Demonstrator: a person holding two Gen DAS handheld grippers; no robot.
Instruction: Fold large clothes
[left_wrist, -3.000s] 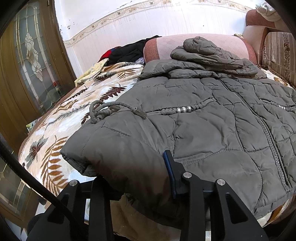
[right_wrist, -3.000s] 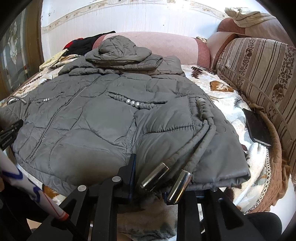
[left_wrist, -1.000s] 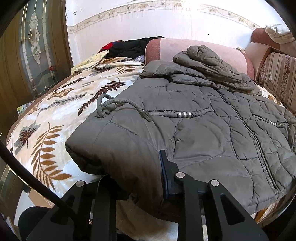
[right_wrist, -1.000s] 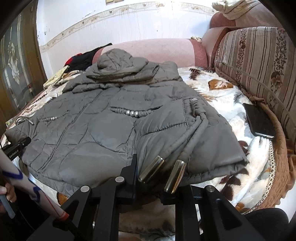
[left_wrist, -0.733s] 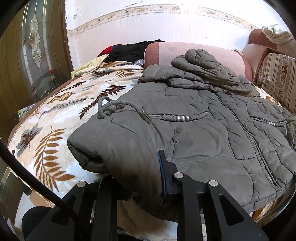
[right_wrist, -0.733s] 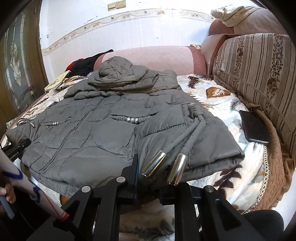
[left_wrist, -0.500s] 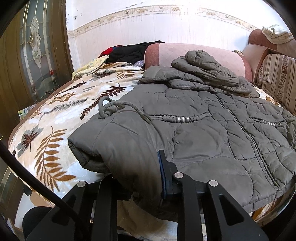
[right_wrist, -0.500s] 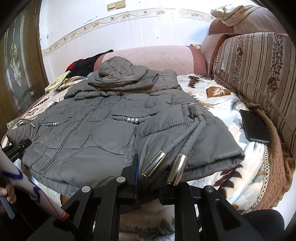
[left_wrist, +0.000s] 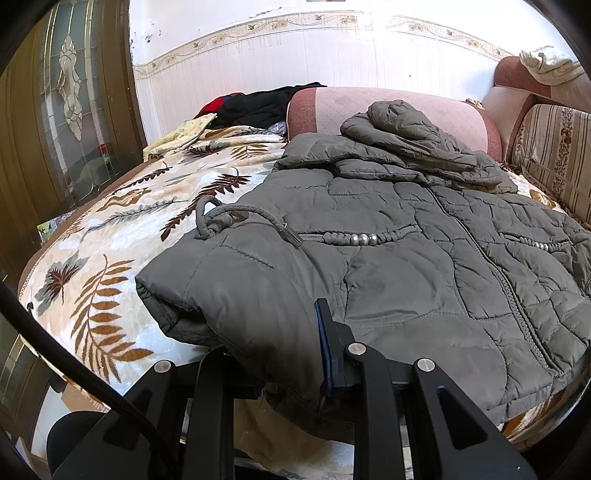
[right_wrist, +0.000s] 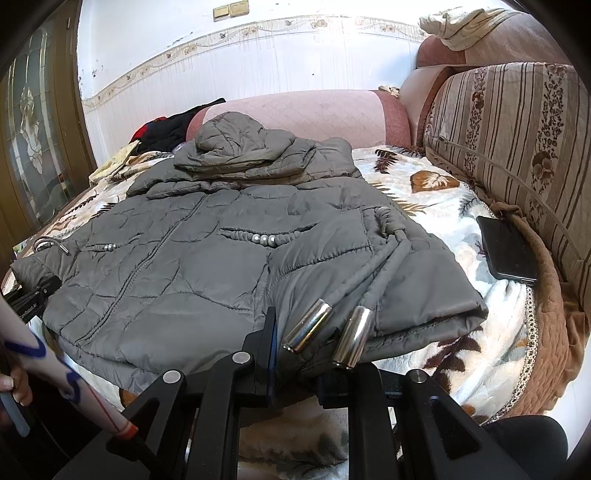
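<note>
A large grey quilted jacket (left_wrist: 406, 266) lies front up on a leaf-patterned bed cover, its hood (left_wrist: 410, 129) folded down over the collar and both sleeves folded in. It also shows in the right wrist view (right_wrist: 207, 258). My left gripper (left_wrist: 273, 369) is shut on the jacket's near left hem corner. My right gripper (right_wrist: 295, 365) is shut on the near right hem corner, beside two metal drawcord tips (right_wrist: 328, 328). The left gripper (right_wrist: 31, 295) shows at the left edge of the right wrist view.
A pink bolster (right_wrist: 306, 110) lies behind the hood. A striped sofa back (right_wrist: 517, 147) runs along the right. A black phone (right_wrist: 508, 247) lies on the bed by it. Dark clothes (left_wrist: 258, 103) are piled at the back left. A glass-panelled door (left_wrist: 70, 110) stands to the left.
Both grippers keep their hold on the hem corners. They have lifted and drawn back slightly; the jacket lies almost as before.
</note>
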